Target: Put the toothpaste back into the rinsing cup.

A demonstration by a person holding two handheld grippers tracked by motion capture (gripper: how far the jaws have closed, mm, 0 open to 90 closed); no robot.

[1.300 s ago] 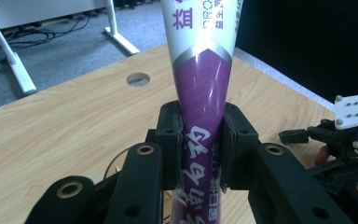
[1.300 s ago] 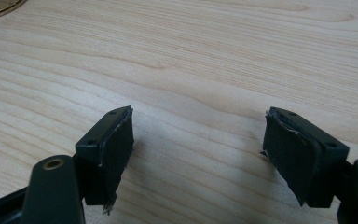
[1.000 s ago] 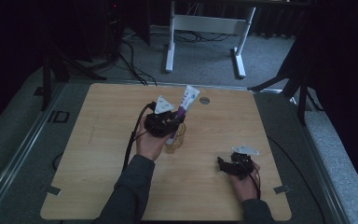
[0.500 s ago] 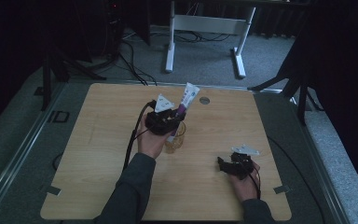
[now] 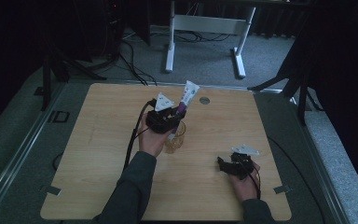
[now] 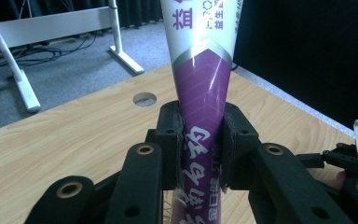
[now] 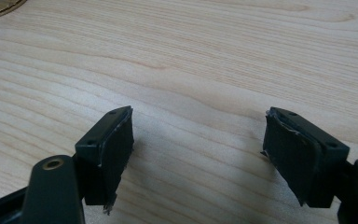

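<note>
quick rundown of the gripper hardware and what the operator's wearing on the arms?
Both grippers are black. The left gripper and the right gripper each carry a pale grey three-cornered plate on top, and a black cable trails from each. The fingers are flat black pads, frayed at the edges, on links with brass-ringed holes. The sleeves are dark grey.

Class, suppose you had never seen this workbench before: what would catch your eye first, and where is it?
The purple-and-white tube stands out first, clamped upright in the left gripper above a clear glass cup near the middle of the wooden table. The right gripper rests low by the near right edge, jaws wide apart over bare wood.
</note>
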